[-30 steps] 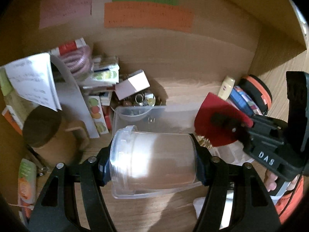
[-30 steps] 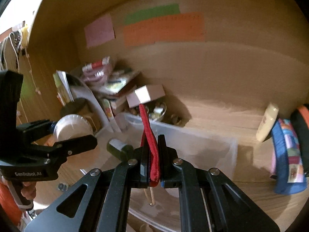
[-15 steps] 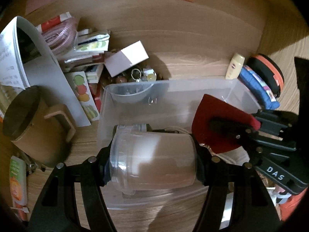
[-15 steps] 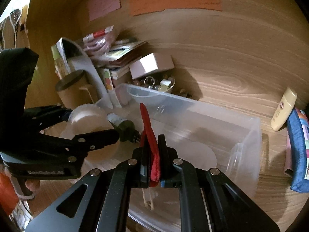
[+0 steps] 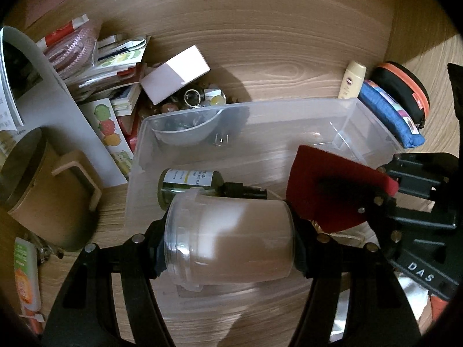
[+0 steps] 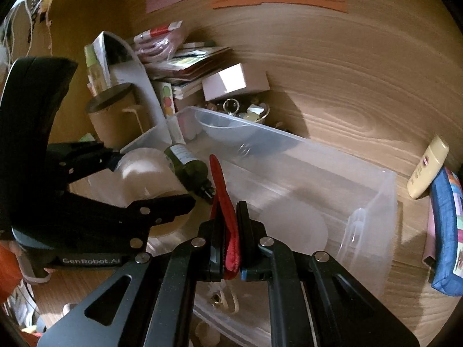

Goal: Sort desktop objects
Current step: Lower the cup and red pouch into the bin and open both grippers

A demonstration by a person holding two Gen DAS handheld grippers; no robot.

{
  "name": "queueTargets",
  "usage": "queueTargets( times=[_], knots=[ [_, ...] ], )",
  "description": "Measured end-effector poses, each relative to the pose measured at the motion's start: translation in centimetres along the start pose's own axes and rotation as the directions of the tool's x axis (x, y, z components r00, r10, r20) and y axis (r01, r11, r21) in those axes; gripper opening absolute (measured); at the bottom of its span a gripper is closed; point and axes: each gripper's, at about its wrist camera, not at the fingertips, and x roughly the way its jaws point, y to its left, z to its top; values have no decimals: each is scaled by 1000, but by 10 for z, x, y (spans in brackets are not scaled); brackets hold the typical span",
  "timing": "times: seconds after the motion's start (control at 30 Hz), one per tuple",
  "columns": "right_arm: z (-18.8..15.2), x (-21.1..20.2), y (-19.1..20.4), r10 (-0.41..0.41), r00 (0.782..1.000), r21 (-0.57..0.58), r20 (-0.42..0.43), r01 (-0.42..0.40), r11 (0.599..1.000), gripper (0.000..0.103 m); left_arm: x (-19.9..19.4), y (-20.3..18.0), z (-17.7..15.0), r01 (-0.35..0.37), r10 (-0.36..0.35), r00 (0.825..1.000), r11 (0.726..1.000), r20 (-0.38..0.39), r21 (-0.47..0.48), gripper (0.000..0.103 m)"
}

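Observation:
My left gripper [image 5: 228, 245] is shut on a clear plastic jar [image 5: 231, 240], held sideways over the near part of a clear plastic bin [image 5: 246, 110]. My right gripper [image 6: 231, 225] is shut on a flat red felt piece [image 6: 222, 202], held edge-on above the same bin [image 6: 370, 202]. The red piece also shows in the left wrist view [image 5: 332, 185], to the right of the jar. A small green bottle with a black cap [image 5: 191, 185] lies inside the bin, just beyond the jar; it also shows in the right wrist view [image 6: 191, 167].
A brown mug [image 5: 37, 190] stands left of the bin. Books and packets [image 5: 110, 66], a white box [image 5: 176, 72] and a dish of trinkets [image 5: 199, 98] crowd the back left. A cream tube [image 5: 351, 79], a blue pouch [image 5: 390, 115] and an orange-rimmed case [image 5: 405, 86] lie right.
Both grippers have moved forward and tilted down over the bin with their loads still held. The green bottle in the bin has come into the left wrist view.

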Motion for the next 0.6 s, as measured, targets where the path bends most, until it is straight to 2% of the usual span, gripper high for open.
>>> queueTargets(
  times=[0.17, 0.23, 0.3, 0.37, 0.6],
  knots=[
    [-1, 2, 0, 3, 1000, -6, -15, -3, 1000, 8, 1, 0, 1, 6, -6, 1000, 1000, -7, 3, 66],
    [-1, 1, -1, 6, 1000, -7, -21, -6, 1000, 16, 1, 0, 2, 7, -7, 1000, 1000, -12, 4, 66],
    [0, -1, -1, -1, 1000, -6, -15, 1, 1000, 32, 1, 0, 2, 5, -5, 1000, 1000, -13, 3, 66],
    [-1, -4, 0, -15, 1000, -15, 1, 15, 1000, 38, 0, 0, 2, 8, -8, 1000, 1000, -17, 1, 67],
    [-1, -13, 0, -17, 999, -18, 41, 18, 1000, 46, -5, 3, 1, 14, -14, 1000, 1000, -17, 1, 70]
  ],
)
